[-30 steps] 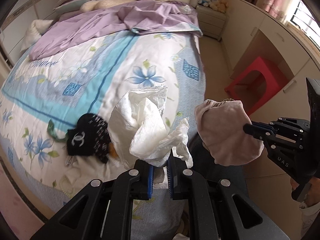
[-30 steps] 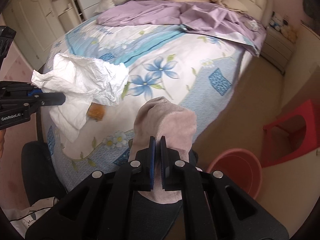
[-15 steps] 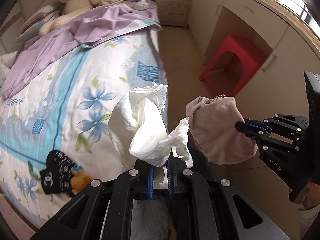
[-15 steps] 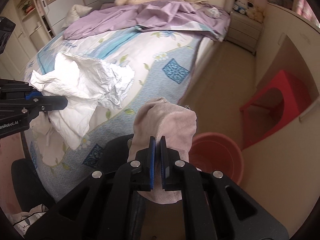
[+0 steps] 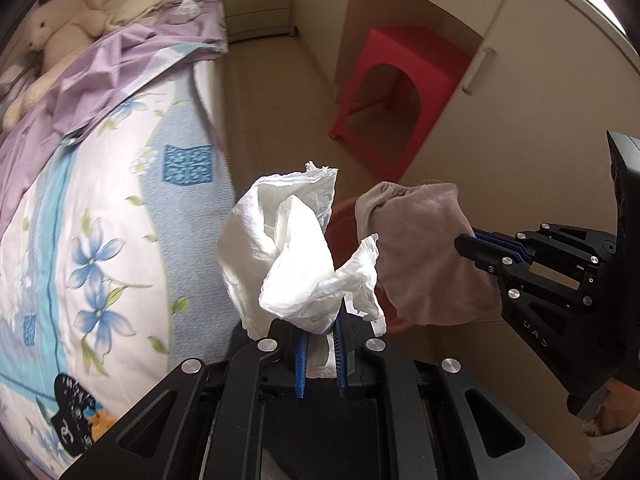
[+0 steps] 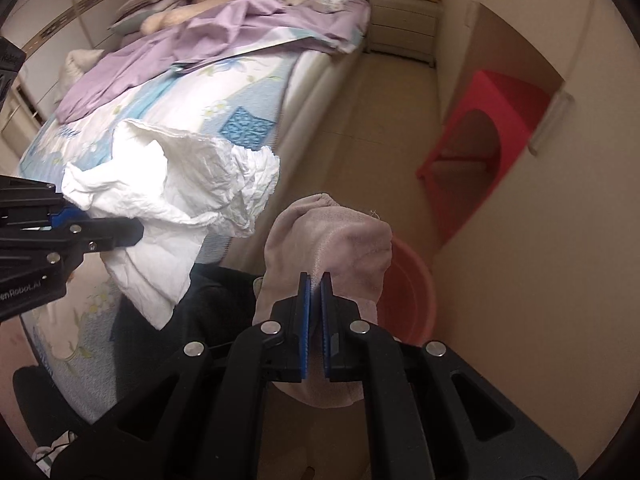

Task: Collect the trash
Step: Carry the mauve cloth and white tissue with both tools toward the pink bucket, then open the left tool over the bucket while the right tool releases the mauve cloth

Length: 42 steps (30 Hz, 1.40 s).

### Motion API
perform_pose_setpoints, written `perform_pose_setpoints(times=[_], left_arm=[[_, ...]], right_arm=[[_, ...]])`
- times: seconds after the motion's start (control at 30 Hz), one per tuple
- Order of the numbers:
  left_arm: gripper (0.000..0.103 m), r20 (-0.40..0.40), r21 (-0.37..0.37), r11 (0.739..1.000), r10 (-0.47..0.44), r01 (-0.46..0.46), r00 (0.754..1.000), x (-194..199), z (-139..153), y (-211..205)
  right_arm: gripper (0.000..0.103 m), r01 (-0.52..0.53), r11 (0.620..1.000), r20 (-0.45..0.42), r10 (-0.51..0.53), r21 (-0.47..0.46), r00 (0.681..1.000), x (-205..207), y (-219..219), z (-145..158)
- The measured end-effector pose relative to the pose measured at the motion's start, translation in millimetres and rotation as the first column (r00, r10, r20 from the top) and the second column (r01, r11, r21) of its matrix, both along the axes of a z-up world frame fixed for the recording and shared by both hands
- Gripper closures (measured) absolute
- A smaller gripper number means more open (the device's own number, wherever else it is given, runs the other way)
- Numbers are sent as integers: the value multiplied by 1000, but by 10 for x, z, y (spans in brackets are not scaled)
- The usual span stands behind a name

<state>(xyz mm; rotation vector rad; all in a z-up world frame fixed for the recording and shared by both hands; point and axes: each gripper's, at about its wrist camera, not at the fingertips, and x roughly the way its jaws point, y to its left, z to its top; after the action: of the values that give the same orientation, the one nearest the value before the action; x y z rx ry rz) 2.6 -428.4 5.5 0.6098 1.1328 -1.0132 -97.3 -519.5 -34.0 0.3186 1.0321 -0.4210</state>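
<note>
Past the bed (image 6: 168,92) edge, over open floor (image 6: 380,128), the left claw (image 5: 320,344) pinches crumpled white paper (image 5: 288,256) and the right claw (image 6: 315,308) clamps a pink cloth (image 6: 336,240), both tilted down above the red bucket (image 6: 412,292).

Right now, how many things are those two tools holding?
2. The left gripper pinches a crumpled white tissue. The right gripper pinches a pinkish sock, above a red bucket on the floor. More trash may lie out of view.
</note>
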Motion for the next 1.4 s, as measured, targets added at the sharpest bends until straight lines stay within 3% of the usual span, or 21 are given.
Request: perform_pose_setpoints(times=[0.3,0.6,0.67,0.73,0.9,1.03,1.23,1.33,1.4], left_arm=[[91,-18,40,994,-99,99,995,-238,-268,-565],[82,-19,60,990,-129,130,991,-301,-465,-887],[63,-5,61,991,-121,121,993,-295,-472,-904],[53,24,56,992,-113,111,993,-294,-451,-904],[39,54,43,997,-71,69,996,-166,-412,-855],[17,81,31,999,-31,29,996,-79,-380,-763],[5,110,16,1000,10,-12,994,36,-321,-622],[5,135,10,999,41,-43,990,81,-254,-512],[5,139,7,998,57,-58,989,130,-241,-439]], right_arm=[[99,120,992,-13,-119,25,993,-237,-333,-264],[99,169,985,-40,-168,29,985,-354,-506,-444],[99,177,984,-43,-176,34,983,-367,-528,-472],[99,180,983,-49,-179,33,983,-372,-542,-497],[99,188,981,-57,-186,40,981,-316,-590,-576],[99,173,984,-65,-171,41,983,-239,-579,-663],[96,173,984,-61,-170,51,984,-160,-612,-805],[93,185,982,-55,-183,45,982,-127,-620,-844],[79,191,981,-51,-189,37,981,-105,-610,-852]])
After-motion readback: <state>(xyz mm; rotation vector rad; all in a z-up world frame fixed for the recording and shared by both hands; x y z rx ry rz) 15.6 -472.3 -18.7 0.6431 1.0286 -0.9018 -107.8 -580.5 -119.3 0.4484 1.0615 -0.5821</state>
